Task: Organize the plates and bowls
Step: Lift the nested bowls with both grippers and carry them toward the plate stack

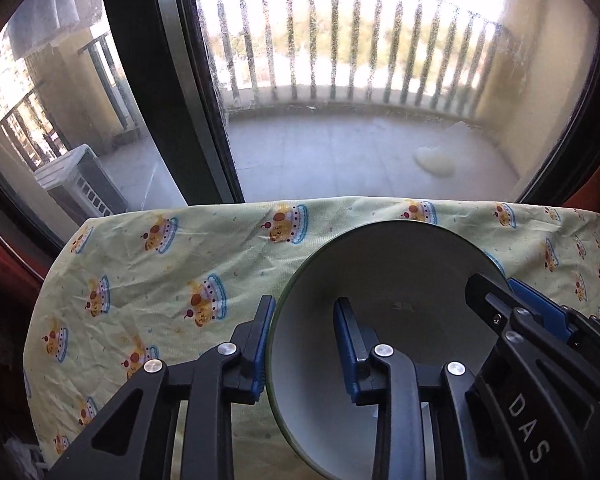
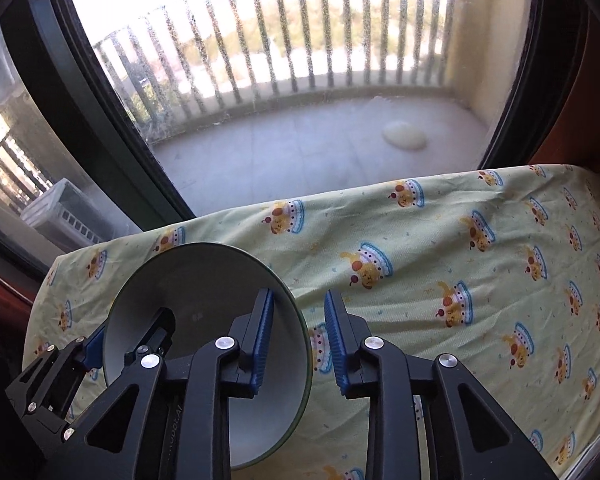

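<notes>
One pale bowl [image 1: 380, 272] with a green rim rests on a table under a yellow cartoon-print cloth [image 1: 160, 280]. My left gripper [image 1: 305, 304] straddles the bowl's left wall, with one blue pad outside and the other inside, and is shut on it. On the bowl's far right side, my right gripper [image 1: 500, 284] clamps the rim. In the right wrist view the bowl [image 2: 204, 280] sits at lower left. There the right gripper [image 2: 299, 296] has one pad inside and one outside the right rim, and the left gripper [image 2: 130, 326] holds the opposite side.
The cloth [image 2: 460, 240] stretches bare to the right of the bowl. Just past the table's far edge is a large glass door with a dark frame [image 1: 160, 80], looking onto a balcony. Red-brown walls flank the table on both sides.
</notes>
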